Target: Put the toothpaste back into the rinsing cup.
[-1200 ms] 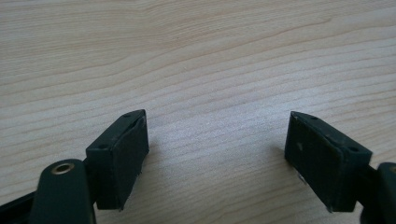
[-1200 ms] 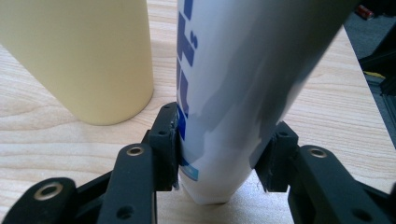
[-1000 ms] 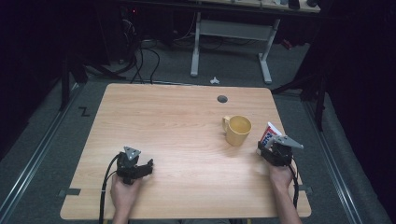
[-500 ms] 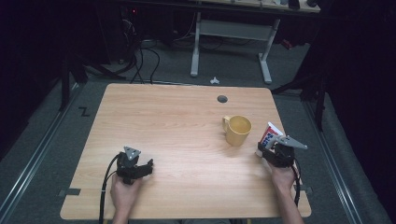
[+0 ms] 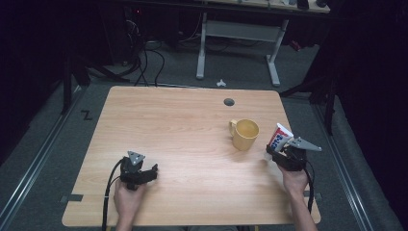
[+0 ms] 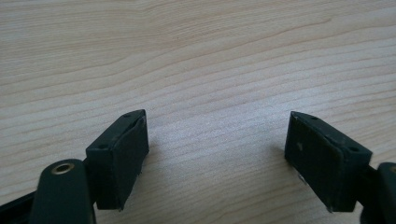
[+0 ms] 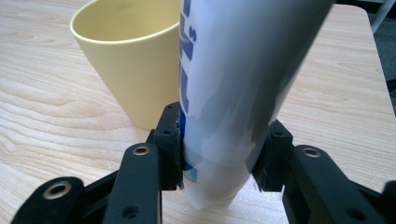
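Right tongs (image 7: 218,154) clamp tube (image 7: 233,84) near table's (image 5: 183,125) right edge — mug (image 5: 245,134) beside.

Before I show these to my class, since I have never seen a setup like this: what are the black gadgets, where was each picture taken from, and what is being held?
A person sits at a wooden table with a hand-held claw in each hand. The high view looks down from above; the other two come from cameras riding on each claw, looking along its black jaws.

The left claw rests near the table's front edge, jaws apart over bare wood. The right claw has just been closing and now clamps a white and blue tube near its cap end, holding it upright. A yellow mug stands on the table beside it, apart from the tube.
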The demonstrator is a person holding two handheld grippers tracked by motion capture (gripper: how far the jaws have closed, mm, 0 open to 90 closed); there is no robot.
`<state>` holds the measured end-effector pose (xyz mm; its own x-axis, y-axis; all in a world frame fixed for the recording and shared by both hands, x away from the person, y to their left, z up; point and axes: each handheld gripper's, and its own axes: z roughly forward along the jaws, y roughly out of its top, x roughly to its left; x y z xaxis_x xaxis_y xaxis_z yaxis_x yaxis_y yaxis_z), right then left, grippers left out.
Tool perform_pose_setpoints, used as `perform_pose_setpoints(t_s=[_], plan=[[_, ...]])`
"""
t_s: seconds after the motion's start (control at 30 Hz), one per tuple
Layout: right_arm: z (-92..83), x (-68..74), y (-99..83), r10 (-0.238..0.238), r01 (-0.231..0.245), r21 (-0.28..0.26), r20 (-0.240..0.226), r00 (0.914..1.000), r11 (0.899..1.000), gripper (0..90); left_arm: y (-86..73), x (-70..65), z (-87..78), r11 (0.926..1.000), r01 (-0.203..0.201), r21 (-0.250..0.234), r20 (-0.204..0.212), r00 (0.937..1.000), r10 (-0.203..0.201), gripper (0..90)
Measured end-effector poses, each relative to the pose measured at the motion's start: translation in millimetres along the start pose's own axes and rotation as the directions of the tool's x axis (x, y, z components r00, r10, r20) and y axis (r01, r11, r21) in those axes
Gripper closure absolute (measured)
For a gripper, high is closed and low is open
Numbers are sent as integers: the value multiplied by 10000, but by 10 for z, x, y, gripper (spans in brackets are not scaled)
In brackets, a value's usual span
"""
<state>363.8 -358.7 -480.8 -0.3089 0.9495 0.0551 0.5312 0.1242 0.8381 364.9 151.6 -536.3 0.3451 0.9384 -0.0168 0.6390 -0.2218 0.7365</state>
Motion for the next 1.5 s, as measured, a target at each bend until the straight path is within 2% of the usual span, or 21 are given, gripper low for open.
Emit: perform_pose_setpoints(t_s=[0.83, 1.5], plan=[[-154, 103, 242, -508, 491, -355, -478, 9976, 9982, 607, 0, 0, 0, 10000, 0, 1, 0, 10000, 0, 219], [-226, 206, 479, -947, 873, -762, -994, 9905, 9933, 606, 0, 1, 0, 10000, -2, 1, 2, 10000, 2, 219]])
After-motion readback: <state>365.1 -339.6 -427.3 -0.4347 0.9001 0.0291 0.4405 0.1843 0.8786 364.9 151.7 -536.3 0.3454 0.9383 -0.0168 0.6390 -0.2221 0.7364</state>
